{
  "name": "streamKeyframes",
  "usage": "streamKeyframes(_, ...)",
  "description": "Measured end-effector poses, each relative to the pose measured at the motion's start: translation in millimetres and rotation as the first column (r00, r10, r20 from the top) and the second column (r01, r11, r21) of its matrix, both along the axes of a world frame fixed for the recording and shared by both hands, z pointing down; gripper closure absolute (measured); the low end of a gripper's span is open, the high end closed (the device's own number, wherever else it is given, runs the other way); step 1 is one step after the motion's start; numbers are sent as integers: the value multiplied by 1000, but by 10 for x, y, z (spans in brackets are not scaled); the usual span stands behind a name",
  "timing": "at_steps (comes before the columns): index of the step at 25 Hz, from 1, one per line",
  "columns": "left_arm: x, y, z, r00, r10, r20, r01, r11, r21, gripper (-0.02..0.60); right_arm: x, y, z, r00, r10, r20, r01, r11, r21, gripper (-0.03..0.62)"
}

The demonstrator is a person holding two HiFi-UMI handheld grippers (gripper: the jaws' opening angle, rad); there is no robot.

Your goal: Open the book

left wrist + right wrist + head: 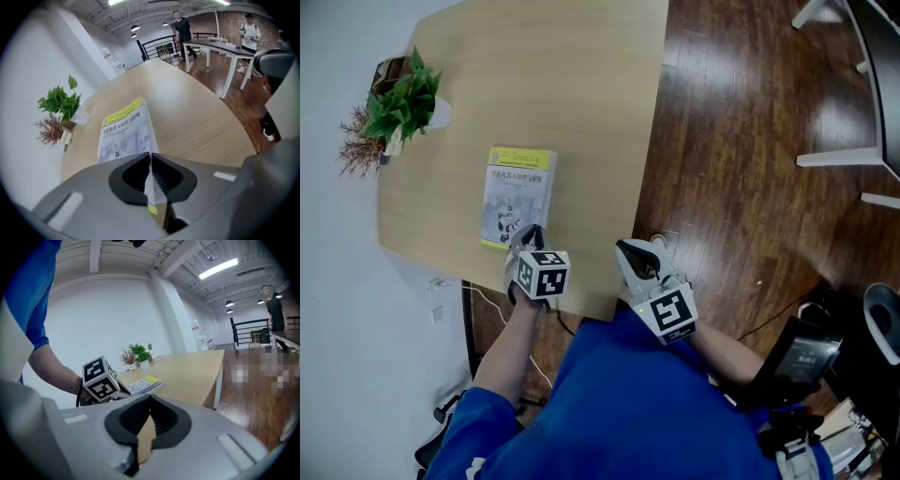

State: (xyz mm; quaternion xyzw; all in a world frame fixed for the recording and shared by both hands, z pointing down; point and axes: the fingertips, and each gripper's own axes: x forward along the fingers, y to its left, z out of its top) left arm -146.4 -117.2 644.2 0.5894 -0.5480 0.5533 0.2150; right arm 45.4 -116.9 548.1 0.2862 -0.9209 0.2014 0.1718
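The thin paperback book (517, 197), pale grey-blue with a yellow band across its far end, lies flat on the near left part of the light wooden surface (581, 112), its near edge close to the surface's near edge. Your left claw (528, 234) points steeply down at the book's near right corner. Its jaws are closed on the cover there, with a thin sheet and a yellow corner running up between the pads. Your right claw (636, 255) sits to the right of the left one, at the near edge of the surface and apart from the book. Its jaw tips are together with nothing between them. At the far left corner of the surface a leafy green plant (403, 98) stands in a small white pot (439, 114) with a bunch of dried reddish-brown twigs (358, 150) beside it, all well apart from the book. To the right the dark wooden floor (750, 187) carries white furniture legs (839, 159). Far beyond the surface, two people (183, 28) stand by a long white table (211, 47).
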Motion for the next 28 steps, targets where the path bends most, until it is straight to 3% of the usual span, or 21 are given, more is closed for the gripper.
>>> streamKeyframes(7, -48, 4, -175, 999, -33, -2, 33, 999, 31, 563, 76, 25, -59, 1000, -31, 1, 31, 999, 15, 591)
streamKeyframes(11, 94, 34, -373, 997, -72, -15, 73, 996, 49, 563, 296, 52, -187, 998, -50, 28, 50, 998, 24, 591)
streamKeyframes(20, -96, 15, -654, 961, -195, -193, 216, 972, 90, 565, 291, 119, -312, 995, -87, 41, 86, 996, 35, 591)
streamKeyframes(28, -250, 19, -808, 928, -164, -333, 217, 968, 128, 565, -57, 146, -379, 998, -57, -15, 58, 995, 86, 591)
